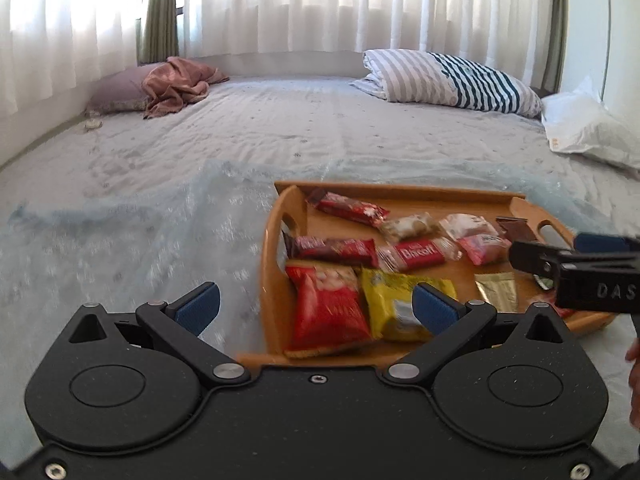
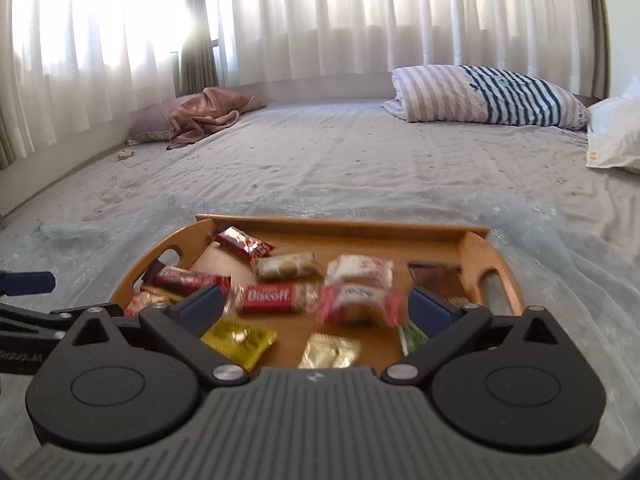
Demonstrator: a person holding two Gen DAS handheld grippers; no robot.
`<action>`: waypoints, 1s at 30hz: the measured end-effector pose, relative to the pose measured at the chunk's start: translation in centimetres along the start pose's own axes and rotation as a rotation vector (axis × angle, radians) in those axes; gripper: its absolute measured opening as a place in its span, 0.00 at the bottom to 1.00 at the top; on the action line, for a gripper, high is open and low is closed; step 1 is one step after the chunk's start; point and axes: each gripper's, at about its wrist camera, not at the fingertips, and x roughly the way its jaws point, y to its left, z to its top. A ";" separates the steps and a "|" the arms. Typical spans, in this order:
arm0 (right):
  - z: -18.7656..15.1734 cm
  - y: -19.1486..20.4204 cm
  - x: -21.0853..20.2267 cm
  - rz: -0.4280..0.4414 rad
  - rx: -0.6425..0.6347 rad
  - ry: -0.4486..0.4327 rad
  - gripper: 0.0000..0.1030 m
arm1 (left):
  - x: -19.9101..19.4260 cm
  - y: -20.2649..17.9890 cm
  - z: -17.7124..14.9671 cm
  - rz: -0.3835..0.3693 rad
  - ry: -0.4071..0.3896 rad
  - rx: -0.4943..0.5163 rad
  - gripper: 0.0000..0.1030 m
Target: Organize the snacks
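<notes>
Our left claw (image 1: 316,306) hangs spread wide with nothing between its blue pads, above the near left corner of the oval wooden tray with cut-out handles (image 1: 276,216). Our right claw (image 2: 316,306) is likewise released, gaping over the tray's near middle and gripping nothing. Under the left claw lie a red crinkled snack bag (image 1: 326,312) and, touching it, a yellow foil packet (image 1: 390,304). Further in sits a red Biscoff biscuit wrapper (image 2: 272,298), just beside a pink-and-white wrapped cake (image 2: 360,304); a gold foil sachet (image 2: 330,352) lies nearer us. The tray rests on a pale blue sheer cloth (image 2: 560,248) spread over the bed (image 2: 340,152), well apart from the striped pillow (image 2: 480,96).
</notes>
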 end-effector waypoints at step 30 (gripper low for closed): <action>-8.4 -2.9 -0.5 -0.161 0.049 0.142 1.00 | 2.6 -5.2 -7.6 -0.027 0.067 0.079 1.00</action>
